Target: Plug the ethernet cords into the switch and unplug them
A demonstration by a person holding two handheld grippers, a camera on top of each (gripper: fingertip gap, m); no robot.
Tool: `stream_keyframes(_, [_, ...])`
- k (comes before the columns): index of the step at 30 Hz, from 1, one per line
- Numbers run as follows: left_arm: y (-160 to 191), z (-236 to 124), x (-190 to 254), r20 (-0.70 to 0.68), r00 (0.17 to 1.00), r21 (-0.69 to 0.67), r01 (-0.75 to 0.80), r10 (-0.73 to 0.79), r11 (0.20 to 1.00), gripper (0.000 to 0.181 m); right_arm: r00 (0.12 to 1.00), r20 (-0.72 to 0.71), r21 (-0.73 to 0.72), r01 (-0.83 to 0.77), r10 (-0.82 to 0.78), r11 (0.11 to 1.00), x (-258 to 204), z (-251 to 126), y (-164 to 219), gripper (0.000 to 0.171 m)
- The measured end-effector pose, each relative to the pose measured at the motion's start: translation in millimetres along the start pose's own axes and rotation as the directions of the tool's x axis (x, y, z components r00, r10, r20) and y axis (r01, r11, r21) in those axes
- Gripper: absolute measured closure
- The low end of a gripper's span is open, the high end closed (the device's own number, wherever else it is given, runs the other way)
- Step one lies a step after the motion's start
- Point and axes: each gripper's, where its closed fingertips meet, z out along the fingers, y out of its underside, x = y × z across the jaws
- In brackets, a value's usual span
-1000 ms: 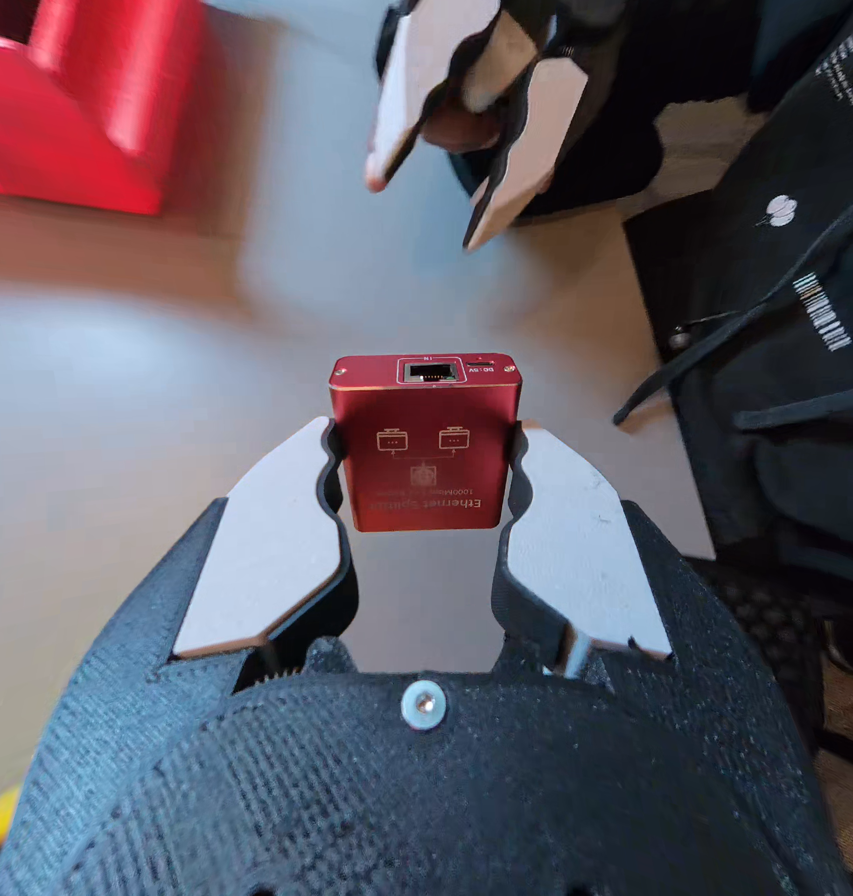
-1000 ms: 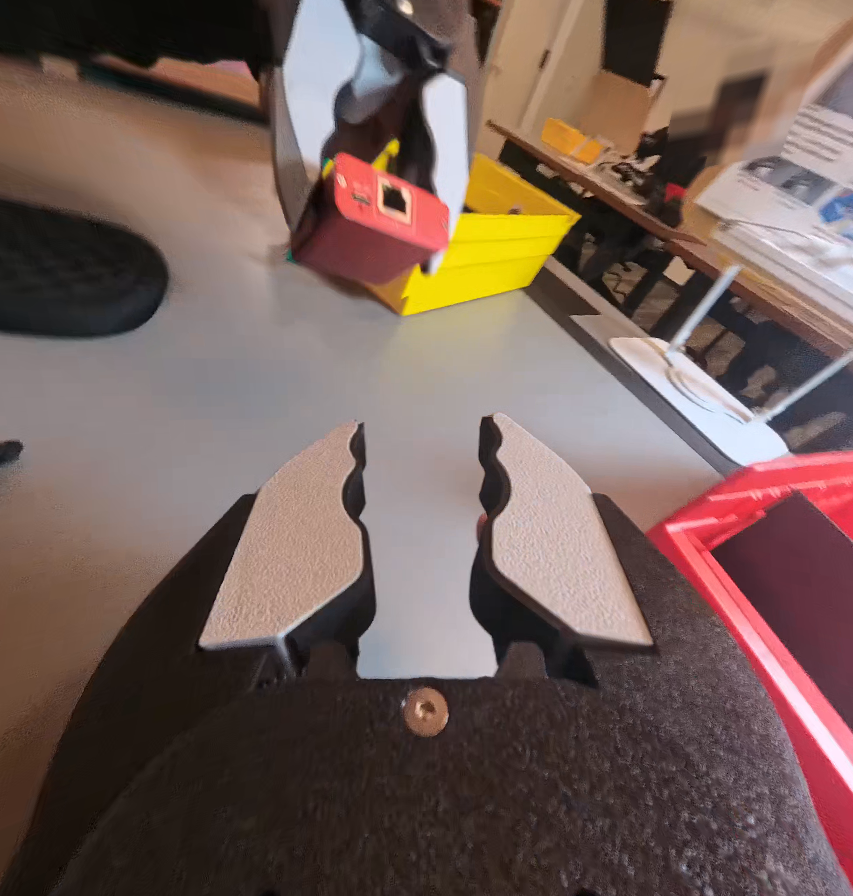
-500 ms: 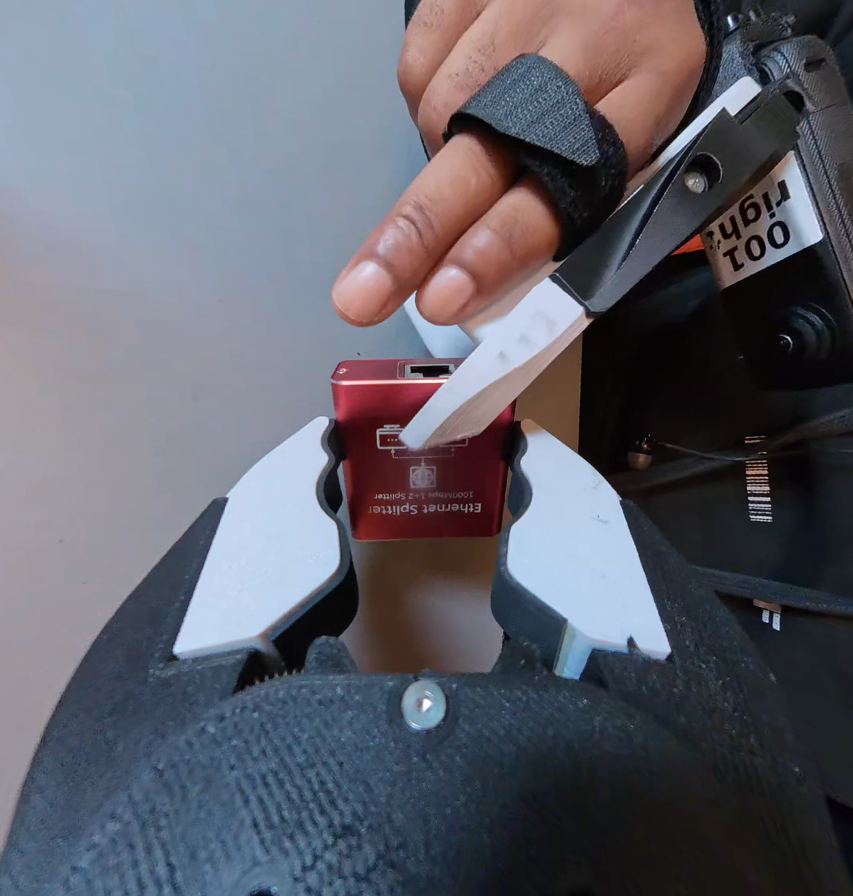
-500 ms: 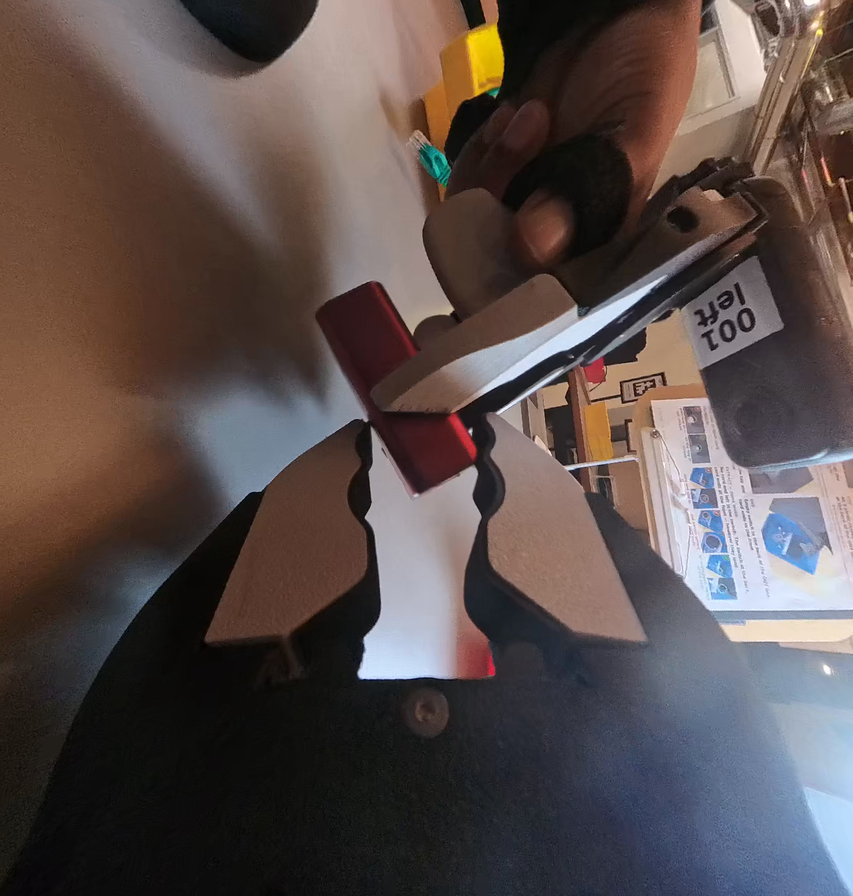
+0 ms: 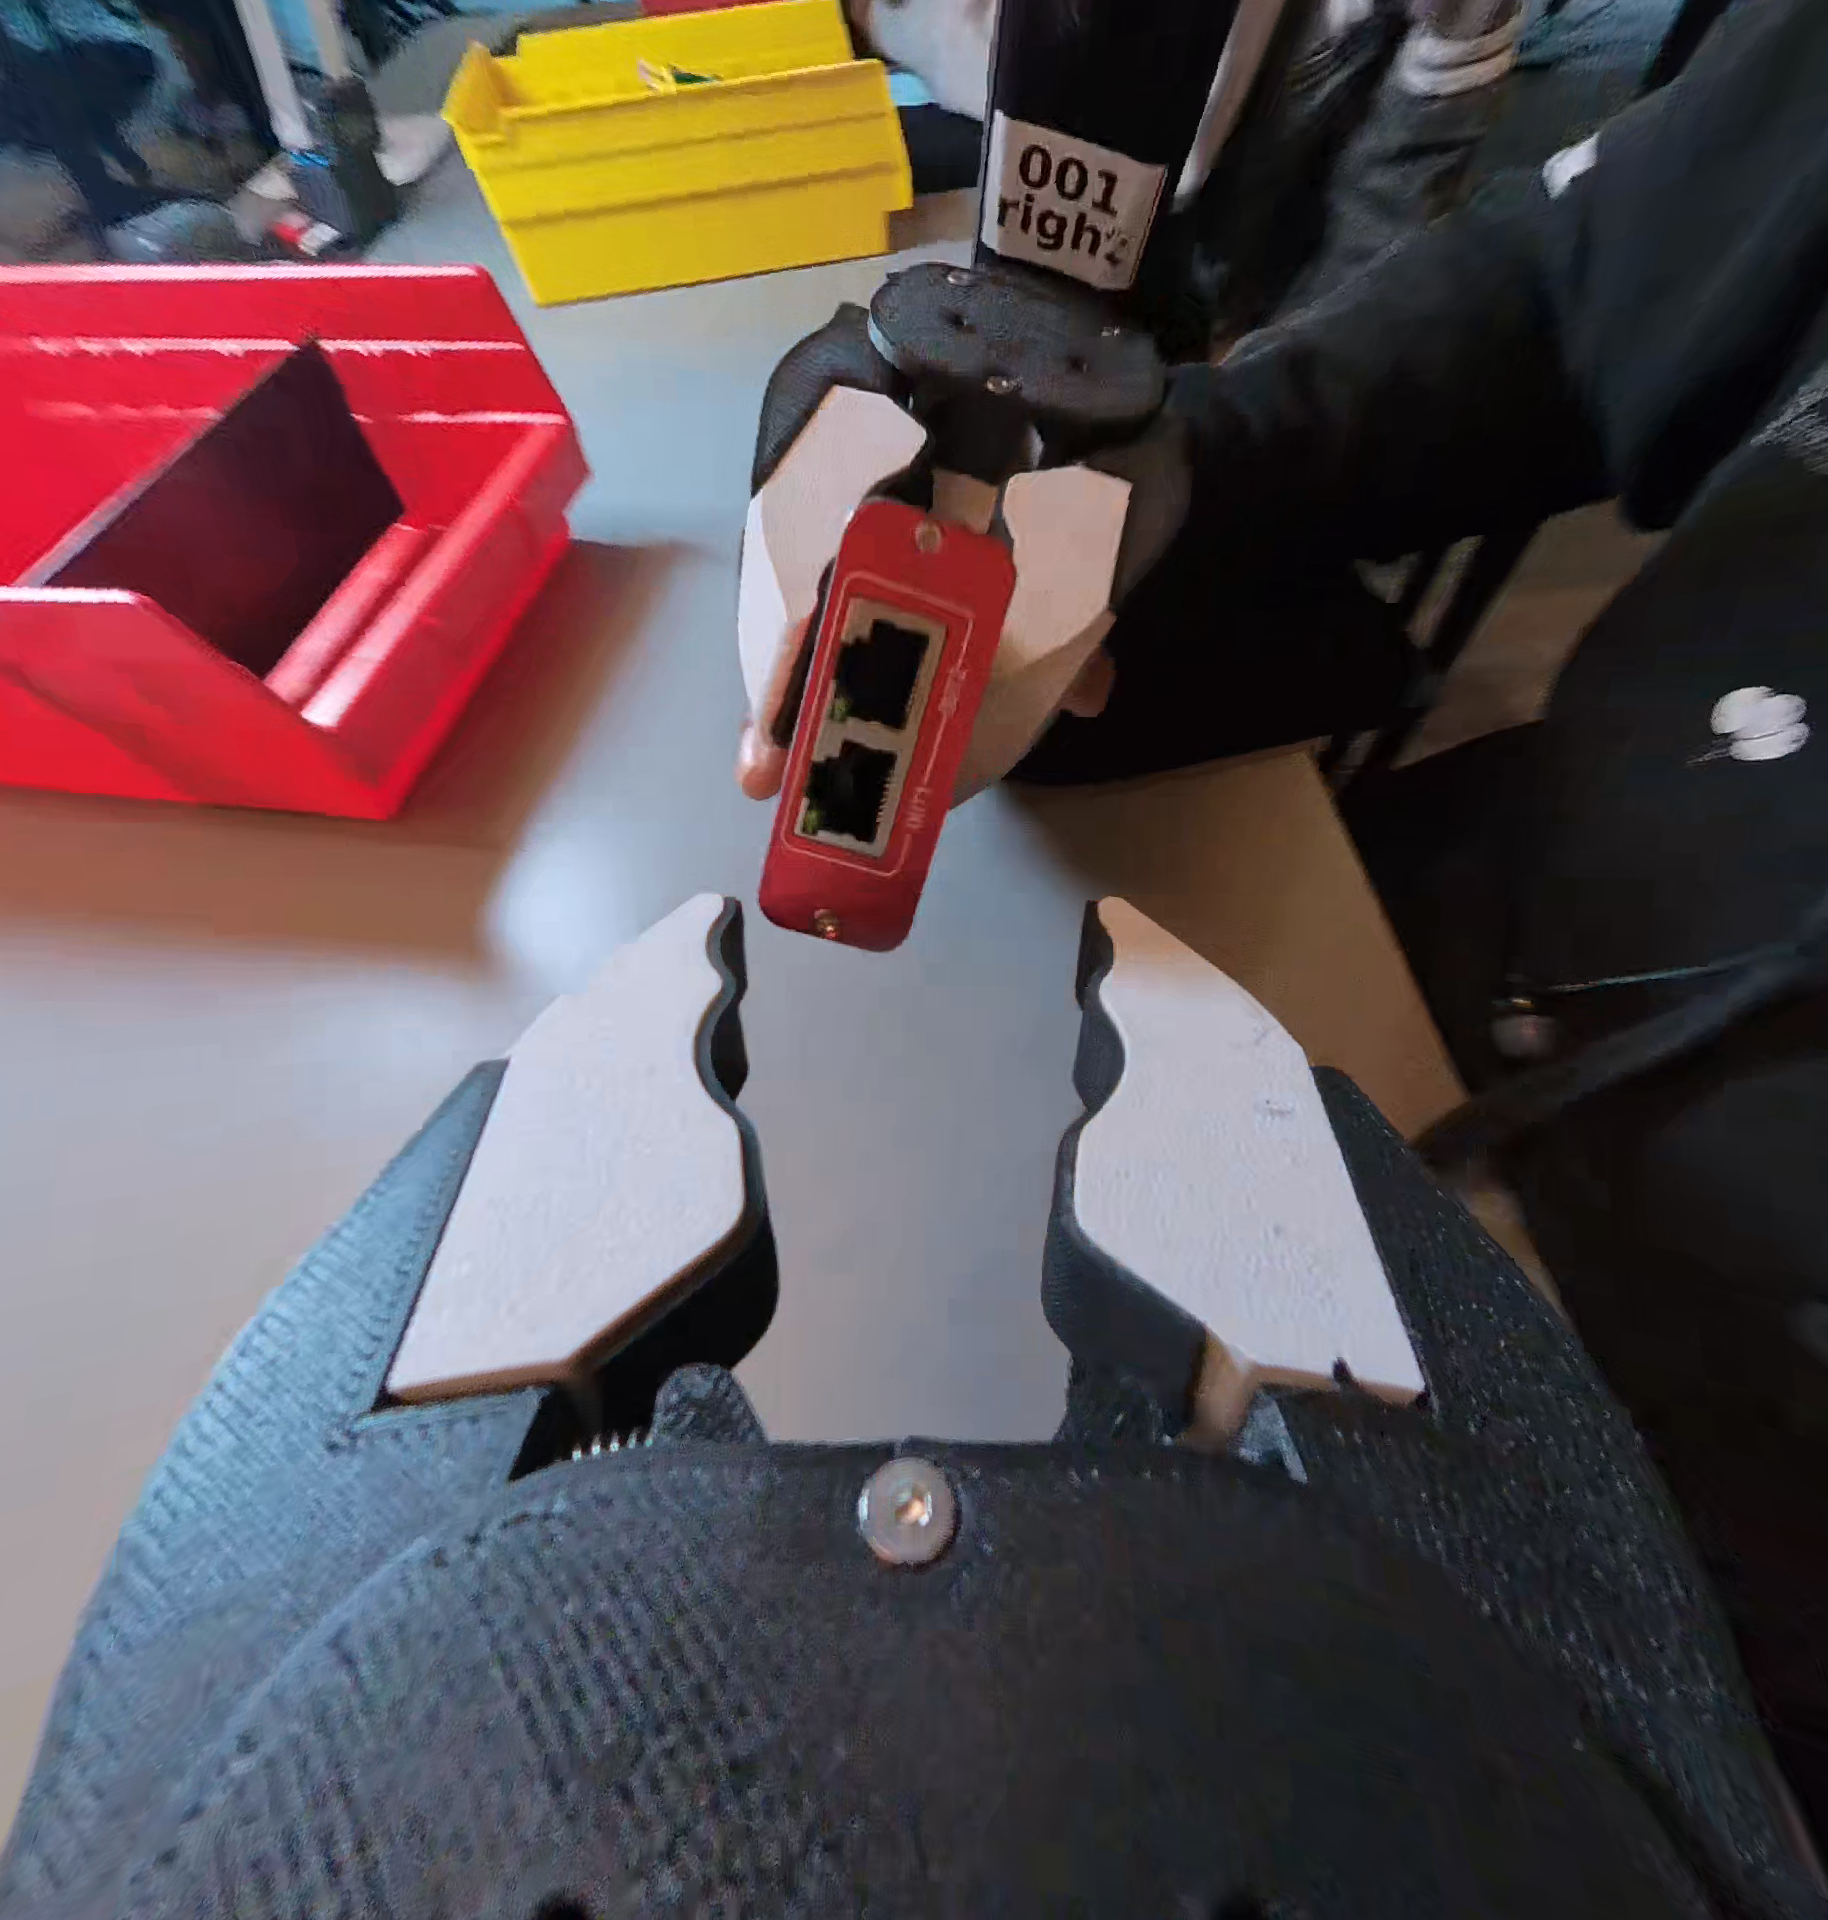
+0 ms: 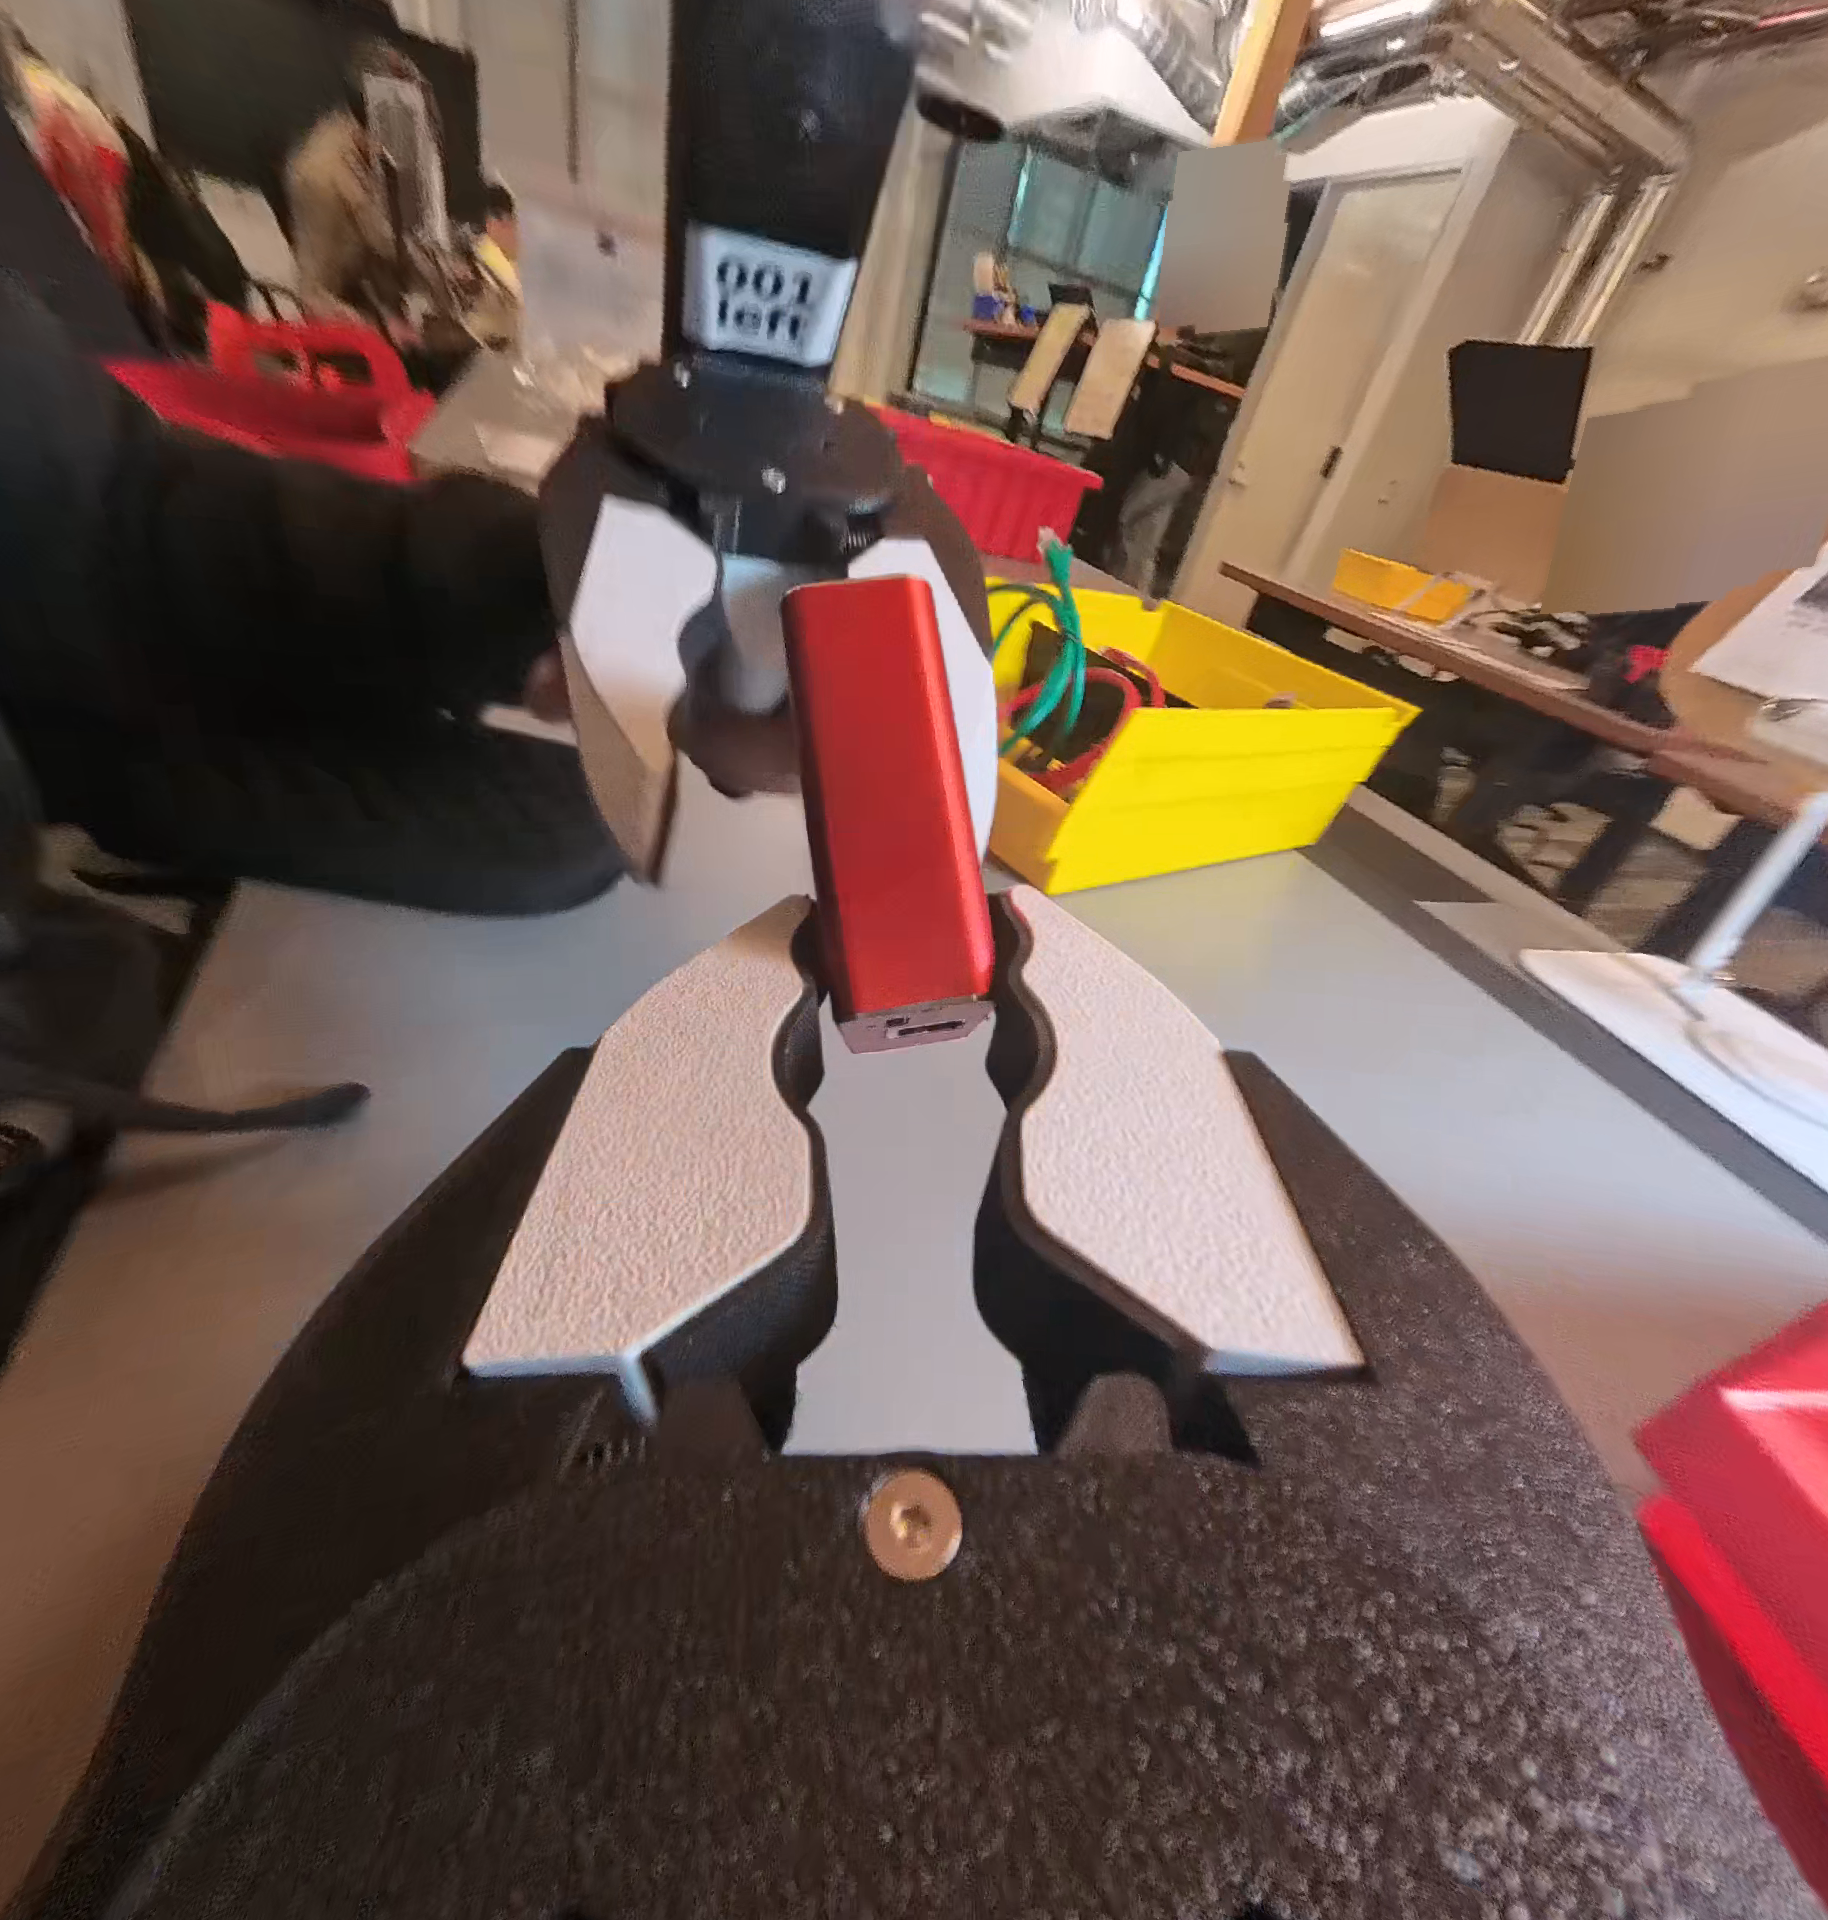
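Above the grey counter [image 5: 266, 1039], right gripper [image 6: 905, 935] clamped on smooth red metal switch [image 6: 889, 810], left gripper [image 5: 910, 935] spread apart, empty, facing switch's two ports.

I am working over a grey table [image 5: 214, 1091]. A red bin [image 5: 266, 540] is sitting on it, and a yellow bin [image 6: 1190, 769] holding cords is resting farther along.

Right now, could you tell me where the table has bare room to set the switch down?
The table is bare between the red bin and the open left gripper, and between the yellow bin and the white stand base. Crowded by the black clothing and around the switch in the right gripper.
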Motion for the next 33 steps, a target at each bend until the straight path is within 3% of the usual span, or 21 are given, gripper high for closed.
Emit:
stream_keyframes(4, [-1, 7, -6, 0.096, 0.993, 0.042, -0.078, 0.073, 0.996, 0.154, 0.996, 0.058, 0.010, -0.062, 0.061, 0.998, -10, 5, 0, 0.143])
stream_keyframes(7, [8, 7, -5, 0.090, 0.989, 0.023, -0.120, 0.118, 0.992, 0.154, 0.996, 0.068, -0.052, -0.047, 0.050, 0.998, -14, 8, 10, 0.143])
stream_keyframes(16, [26, 0, -19, 0.098, 0.987, 0.035, -0.129, 0.125, 0.991, 0.155, 0.967, 0.083, -0.267, 0.253, -0.239, 0.930, -6, 28, 17, 0.142])
stream_keyframes(23, [24, -11, -30, 0.125, 0.991, 0.086, -0.055, 0.044, 0.995, 0.154, 0.964, 0.046, -0.253, 0.266, -0.263, 0.930, 3, 34, 14, 0.144])
stream_keyframes(26, [5, -47, -57, 0.225, 0.972, 0.193, 0.030, -0.074, 0.981, 0.147, 0.963, -0.053, -0.243, 0.245, -0.265, 0.939, 23, 23, 8, 0.144])
stream_keyframes(29, [9, -109, -104, 0.396, 0.850, 0.308, 0.233, -0.347, 0.922, 0.144, 0.960, -0.166, -0.230, 0.186, -0.227, 0.955, 48, 10, 7, 0.144])
stream_keyframes(33, [60, -191, -147, 0.531, 0.473, 0.575, 0.408, -0.703, 0.709, 0.147, 0.959, -0.208, -0.217, 0.148, -0.194, 0.965, 58, 2, 8, 0.144])
